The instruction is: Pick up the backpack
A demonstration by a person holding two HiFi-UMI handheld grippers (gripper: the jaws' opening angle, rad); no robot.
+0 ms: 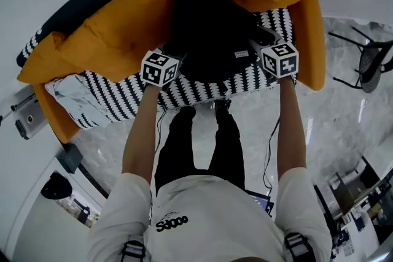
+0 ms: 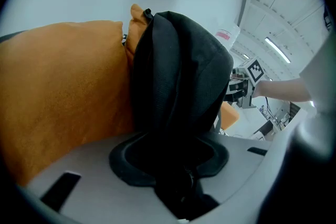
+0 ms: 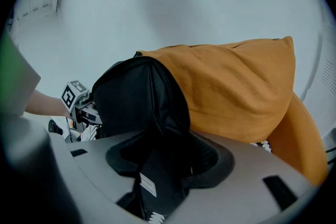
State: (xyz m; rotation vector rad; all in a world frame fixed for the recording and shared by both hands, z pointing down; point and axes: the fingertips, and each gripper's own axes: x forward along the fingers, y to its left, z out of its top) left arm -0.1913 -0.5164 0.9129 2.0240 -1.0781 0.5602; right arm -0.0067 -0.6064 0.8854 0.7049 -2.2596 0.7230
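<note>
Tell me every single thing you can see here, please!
backpack: one, black, on the seat among the cushions
cushions: at least two, orange, behind and beside the backpack
seat cover: one, black-and-white pattern, under the backpack
crumpled sheet: one, whitish, at the seat's left edge
chair: one, black, on the floor at right
floor: grey marble, below the seat
shirt: one, white, on the person
trousers: one pair, black, on the person
arms: two, bare, stretched toward the backpack
left gripper: one, grey, shut on the backpack
right gripper: one, grey, backpack fabric between its jaws, grip unclear
</note>
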